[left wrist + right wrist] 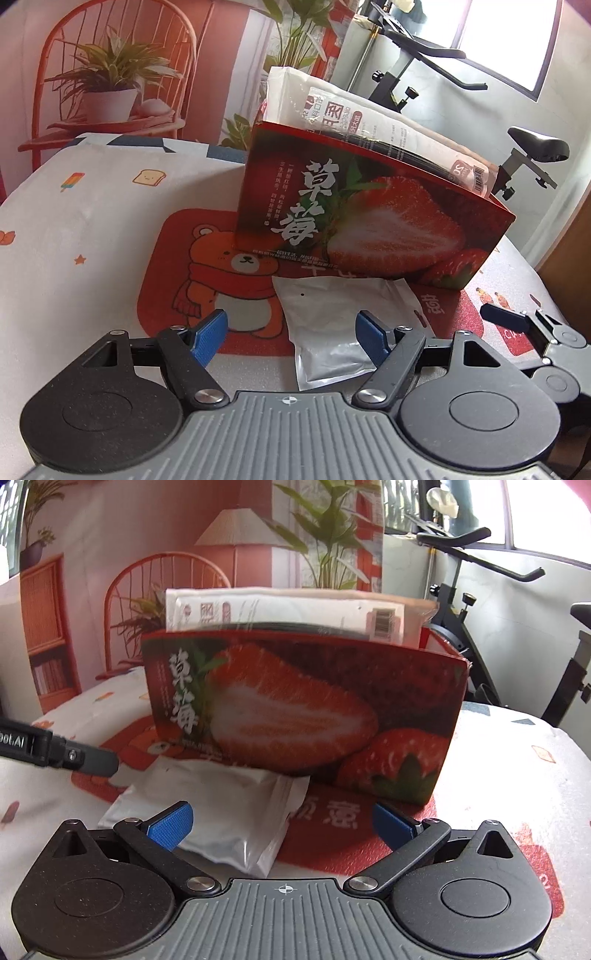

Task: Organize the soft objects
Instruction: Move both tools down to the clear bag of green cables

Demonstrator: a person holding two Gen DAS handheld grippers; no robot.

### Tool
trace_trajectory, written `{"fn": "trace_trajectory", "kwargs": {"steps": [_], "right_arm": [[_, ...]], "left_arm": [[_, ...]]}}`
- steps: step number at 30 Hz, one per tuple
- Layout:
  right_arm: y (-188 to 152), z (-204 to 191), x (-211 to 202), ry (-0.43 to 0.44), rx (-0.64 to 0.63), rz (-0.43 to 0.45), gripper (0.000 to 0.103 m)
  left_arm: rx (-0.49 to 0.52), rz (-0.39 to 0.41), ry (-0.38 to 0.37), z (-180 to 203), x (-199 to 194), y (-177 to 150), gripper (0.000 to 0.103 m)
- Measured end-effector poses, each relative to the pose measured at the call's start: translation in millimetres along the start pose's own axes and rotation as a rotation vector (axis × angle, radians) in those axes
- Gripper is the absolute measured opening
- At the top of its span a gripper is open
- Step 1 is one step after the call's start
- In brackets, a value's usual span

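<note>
A silvery white soft pouch (332, 328) (218, 812) lies flat on the red bear mat (207, 273), just in front of a red strawberry-print box (365, 218) (306, 716). Several white packets (354, 122) (288, 609) stand in the box and stick out above its rim. My left gripper (291, 336) hovers open over the pouch's left half, its right blue pad at the pouch's edge. My right gripper (282, 823) is open too, with the pouch under its left blue pad. Neither pair of pads presses on anything. The right gripper's finger (506, 317) shows in the left wrist view.
The patterned cloth (74, 229) covers the table. An exercise bike (532, 155) (480, 590) stands behind the table on the right. A printed backdrop with an orange chair and plants (110, 81) hangs behind. The left gripper's finger (62, 753) reaches in from the left edge.
</note>
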State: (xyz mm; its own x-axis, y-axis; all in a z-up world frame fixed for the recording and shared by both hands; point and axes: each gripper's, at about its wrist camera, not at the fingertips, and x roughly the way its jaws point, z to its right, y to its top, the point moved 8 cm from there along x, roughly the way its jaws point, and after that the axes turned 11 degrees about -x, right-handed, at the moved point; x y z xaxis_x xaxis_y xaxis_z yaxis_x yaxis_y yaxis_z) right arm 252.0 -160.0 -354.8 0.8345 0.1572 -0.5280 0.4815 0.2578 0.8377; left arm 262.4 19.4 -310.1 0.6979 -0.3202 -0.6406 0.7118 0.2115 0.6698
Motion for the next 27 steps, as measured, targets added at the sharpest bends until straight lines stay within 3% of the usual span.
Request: {"fn": "trace_trajectory", "kwargs": {"steps": [5,10,27], "right_arm": [[-3,-22,3,0.032,-0.113,-0.021,0.102],[-4,-29,11,0.005,-0.188,-0.050,0.101],[-9,-15,31,0.017,-0.109,-0.143,0.102]], "left_arm": [[-0.005,0.022,0.048,-12,-5,-6,0.078],[-0.013,0.034,0.066,-17,-6,-7,0.078],[-0.015,0.020,0.069,-20,1,-13,0.078]]}}
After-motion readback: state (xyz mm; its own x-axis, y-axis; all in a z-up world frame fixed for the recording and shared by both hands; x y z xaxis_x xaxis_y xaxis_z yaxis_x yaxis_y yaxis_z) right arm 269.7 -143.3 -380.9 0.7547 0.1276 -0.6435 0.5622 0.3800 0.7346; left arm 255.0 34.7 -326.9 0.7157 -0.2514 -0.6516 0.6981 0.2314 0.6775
